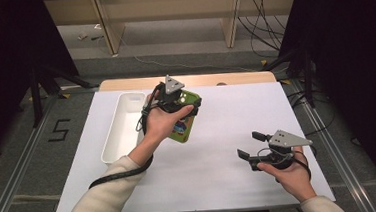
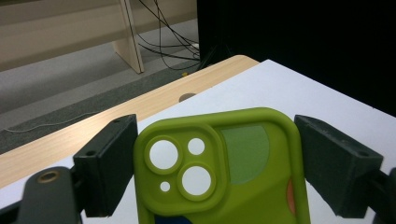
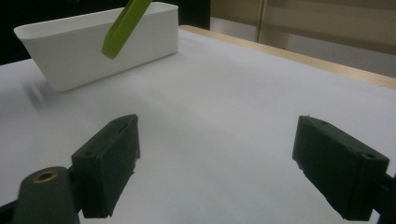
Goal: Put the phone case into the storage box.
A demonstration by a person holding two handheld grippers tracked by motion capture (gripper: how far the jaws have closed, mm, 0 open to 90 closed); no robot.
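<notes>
- High view: left gripper (image 1: 185, 102) clamped on a green phone case (image 1: 186, 127), held above the white table (image 1: 221, 184) just right of the white bin (image 1: 109, 147), which looks empty; right gripper (image 1: 251, 145) spread wide, holding nothing, low over the table.
- Left gripper view: jaws pressed against both long sides of the phone case (image 2: 243, 177); camera cut-outs at its upper left corner.
- Right gripper view: jaws wide apart over bare table; case's green edge (image 3: 123, 28) hanging tilted before the bin (image 3: 84, 51).
</notes>
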